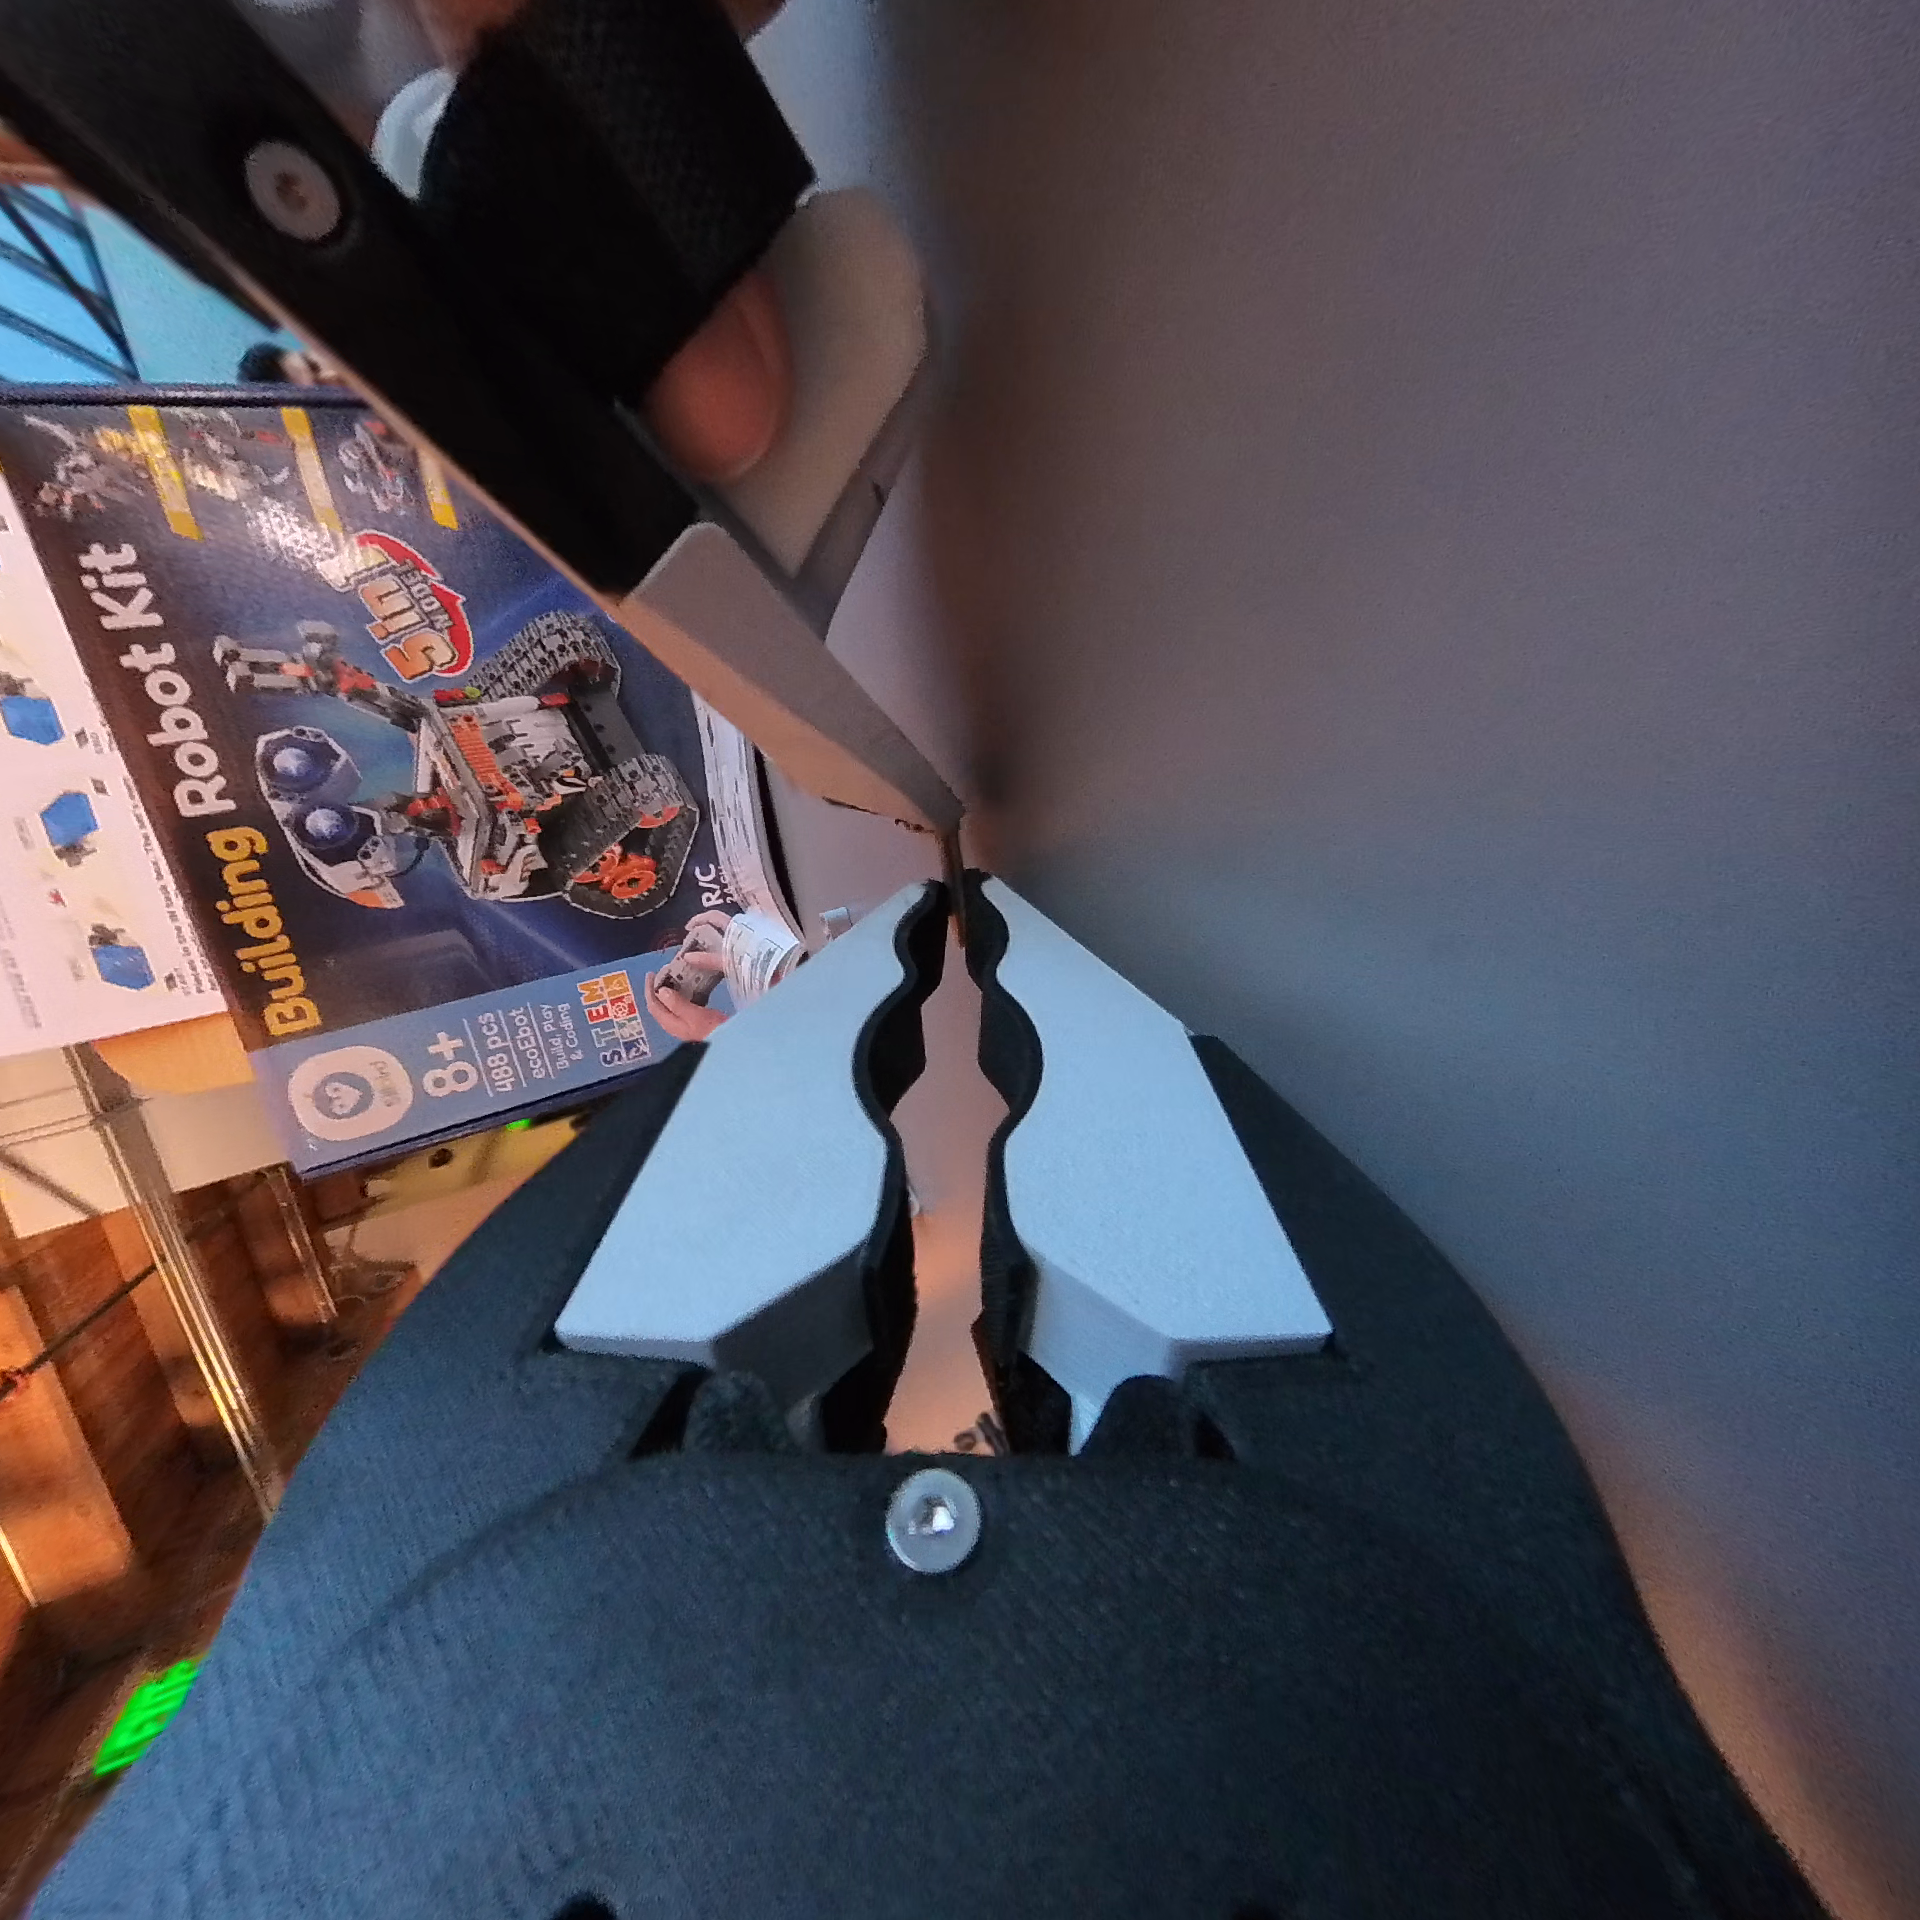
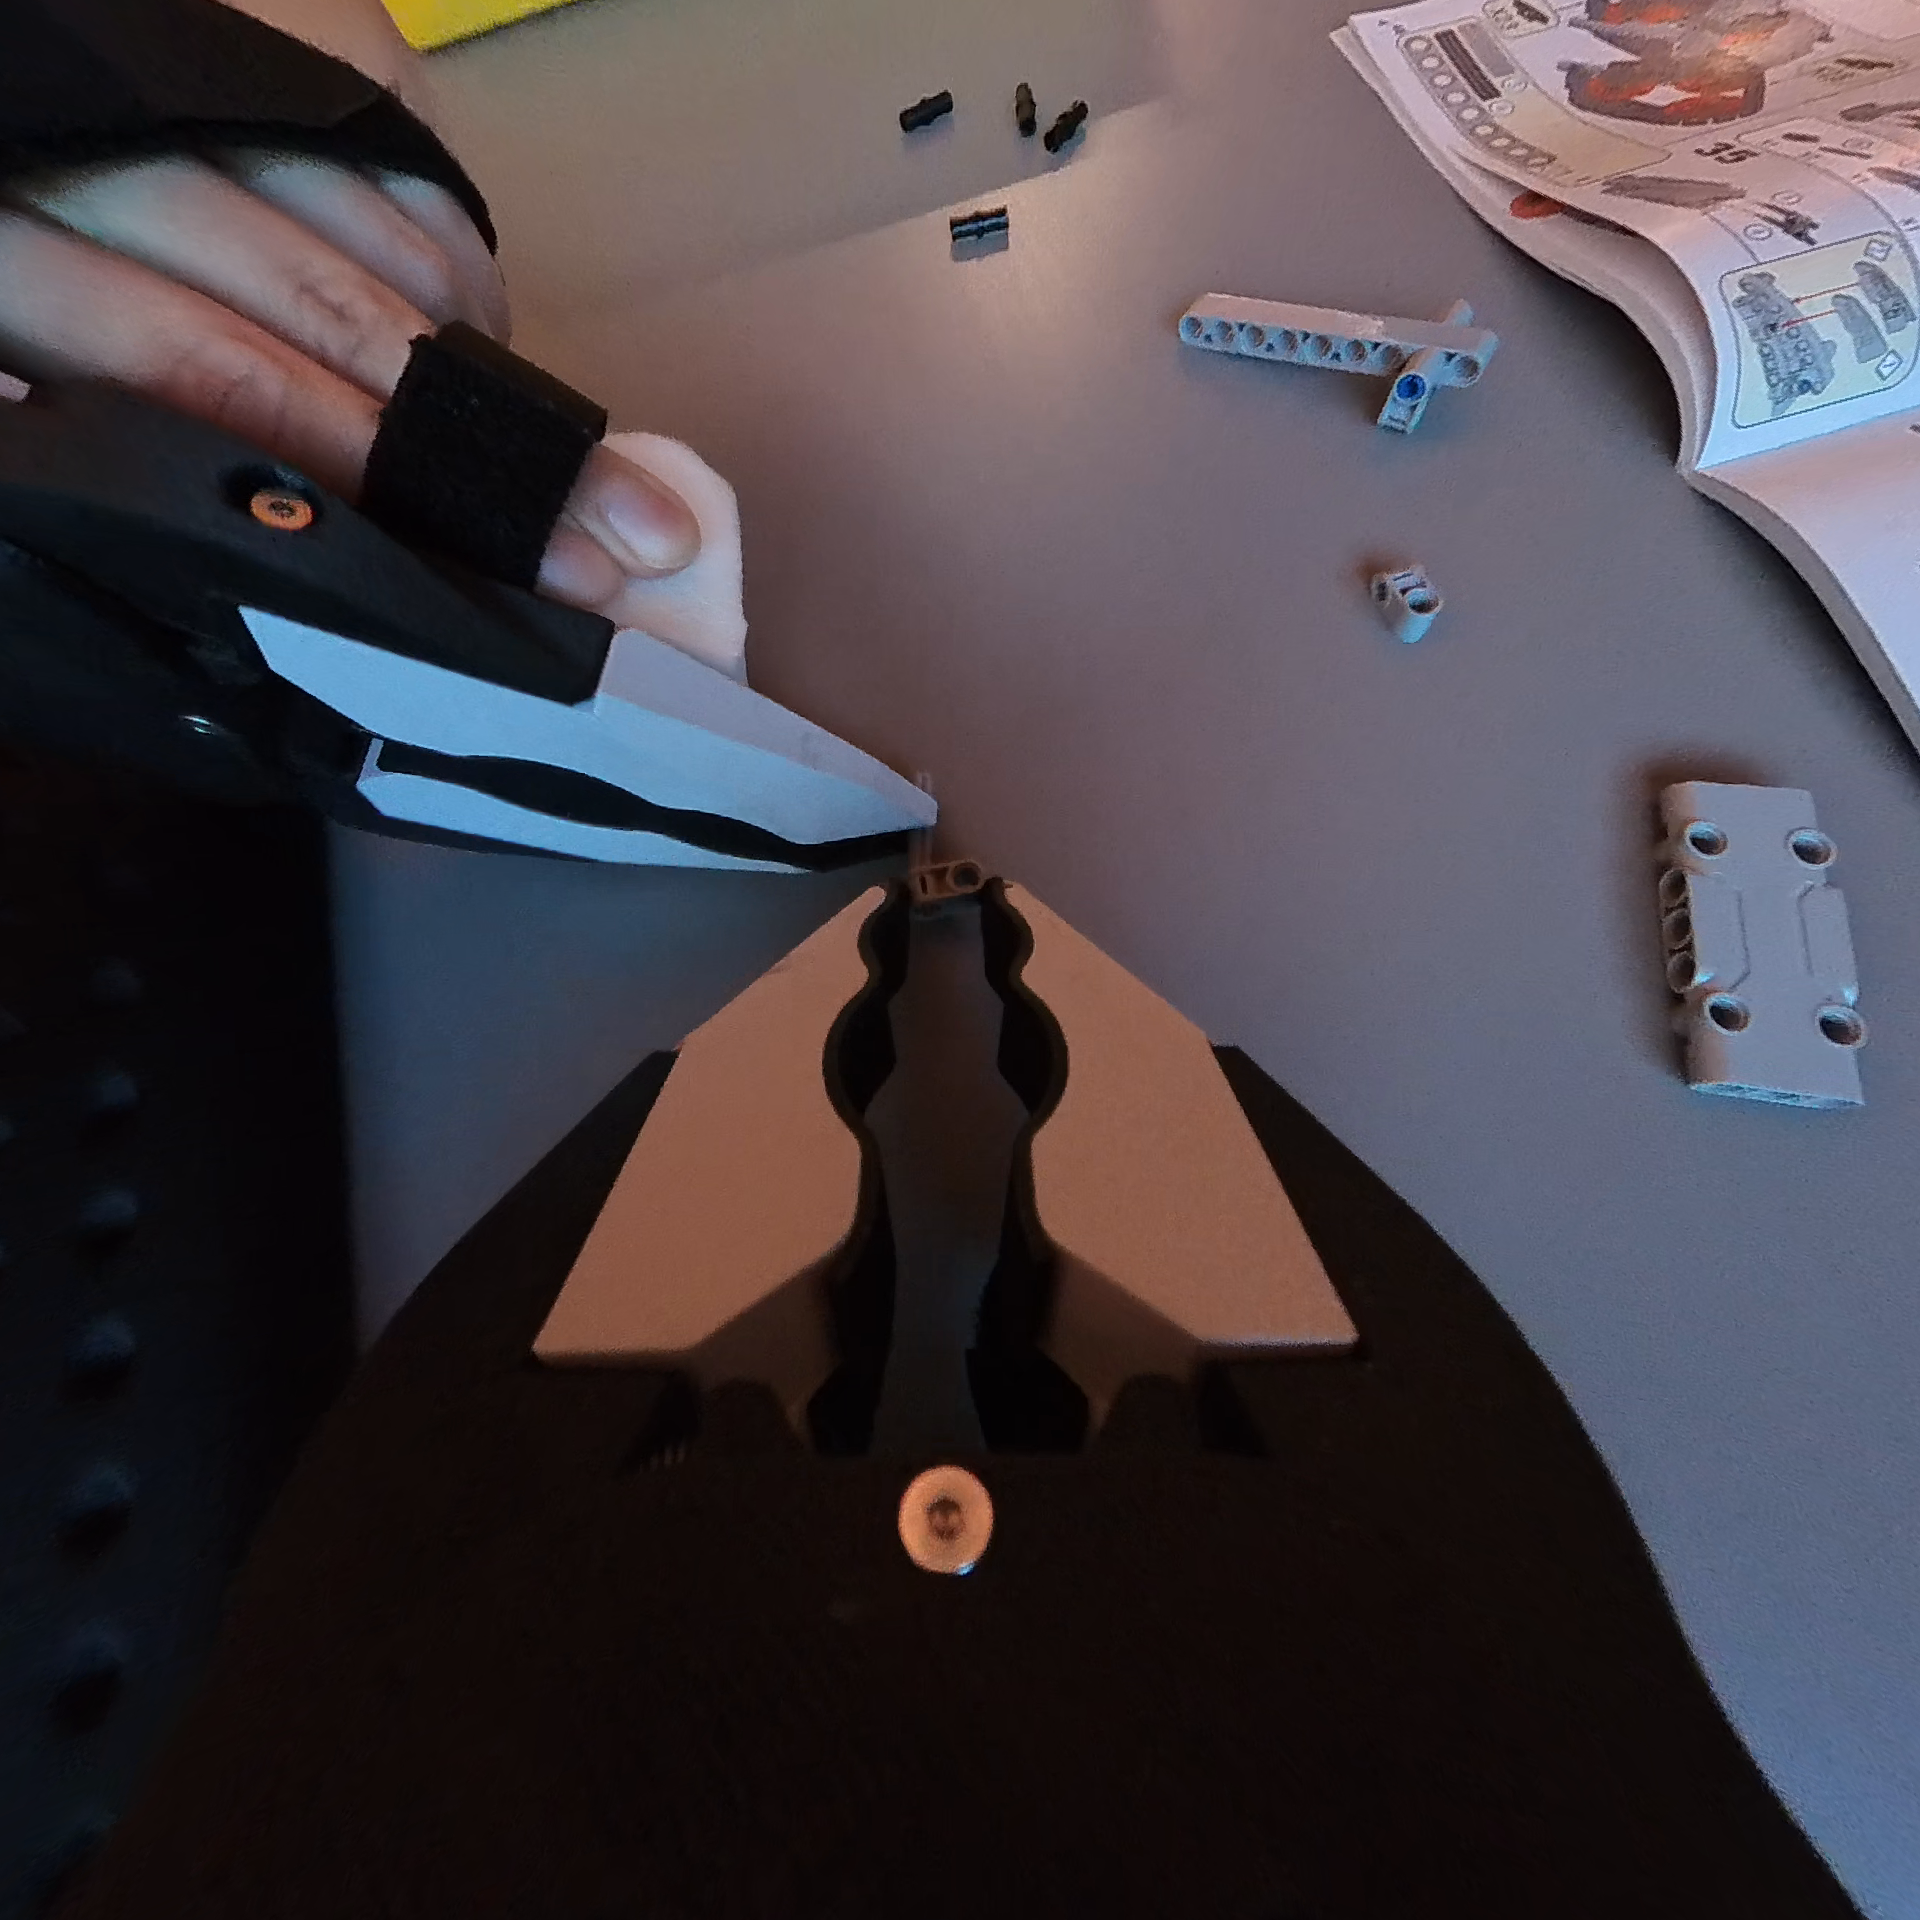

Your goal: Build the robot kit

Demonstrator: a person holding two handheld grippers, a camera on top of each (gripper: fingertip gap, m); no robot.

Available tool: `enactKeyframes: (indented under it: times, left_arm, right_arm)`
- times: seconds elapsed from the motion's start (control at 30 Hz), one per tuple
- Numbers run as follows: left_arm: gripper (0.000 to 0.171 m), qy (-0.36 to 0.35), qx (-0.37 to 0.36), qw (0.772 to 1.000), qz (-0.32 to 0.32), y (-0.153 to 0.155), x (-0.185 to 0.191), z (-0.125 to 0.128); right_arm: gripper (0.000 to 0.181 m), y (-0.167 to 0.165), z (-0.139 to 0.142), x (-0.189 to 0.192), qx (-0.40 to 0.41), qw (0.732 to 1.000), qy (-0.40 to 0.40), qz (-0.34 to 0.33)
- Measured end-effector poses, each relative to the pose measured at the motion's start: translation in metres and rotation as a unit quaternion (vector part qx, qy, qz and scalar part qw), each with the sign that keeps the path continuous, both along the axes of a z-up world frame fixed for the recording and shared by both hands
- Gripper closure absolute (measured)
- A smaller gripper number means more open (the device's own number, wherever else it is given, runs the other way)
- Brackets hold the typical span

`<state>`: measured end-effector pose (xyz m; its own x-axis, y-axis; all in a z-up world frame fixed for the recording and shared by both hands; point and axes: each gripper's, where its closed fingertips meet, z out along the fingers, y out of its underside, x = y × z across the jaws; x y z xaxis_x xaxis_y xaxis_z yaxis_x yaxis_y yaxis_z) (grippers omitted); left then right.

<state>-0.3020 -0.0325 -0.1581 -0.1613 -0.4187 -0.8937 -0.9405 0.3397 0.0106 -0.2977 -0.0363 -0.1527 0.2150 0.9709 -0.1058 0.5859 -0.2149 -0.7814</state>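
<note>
My right gripper (image 2: 945,891) is shut on a small grey connector piece (image 2: 948,878), held just above the grey table (image 2: 1143,675). My left gripper (image 2: 906,836) comes in from the left in the right wrist view, its tips right against that piece. In the left wrist view, my left gripper (image 1: 956,894) is shut on a thin dark pin (image 1: 950,868). The right gripper's tip (image 1: 930,810) meets the pin from the upper left. A strapped hand shows behind each far gripper.
On the table lie several black pins (image 2: 925,109), a grey holed beam assembly (image 2: 1340,348) with a blue pin, a small grey connector (image 2: 1405,601), a grey panel block (image 2: 1756,940) and an open instruction booklet (image 2: 1766,260). A blue kit box (image 1: 416,748) stands at left. Less than 4 cm separates the two grippers' tips.
</note>
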Motion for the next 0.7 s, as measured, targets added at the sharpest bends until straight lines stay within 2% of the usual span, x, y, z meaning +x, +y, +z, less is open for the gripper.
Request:
enactKeyframes:
  times: [0.1,0.33,0.5,0.7]
  left_arm:
    - [0.17,-0.02,-0.011,1.0,0.008,0.0,0.0,0.002]
    - [0.17,-0.018,0.006,1.0,0.025,0.003,-0.003,0.005]
    - [0.171,-0.011,0.005,1.0,0.022,0.002,-0.003,0.004]
    - [0.17,-0.037,-0.001,0.999,0.023,0.0,0.0,0.009]
  right_arm:
    - [0.167,0.0,0.002,0.0,-0.003,1.0,0.014,0.002]
    - [0.167,0.001,0.003,-0.002,-0.004,1.0,0.025,-0.004]
    - [0.167,0.002,0.006,-0.002,-0.017,0.999,0.037,-0.01]
    - [0.167,0.004,0.012,-0.002,-0.029,0.997,0.063,-0.016]
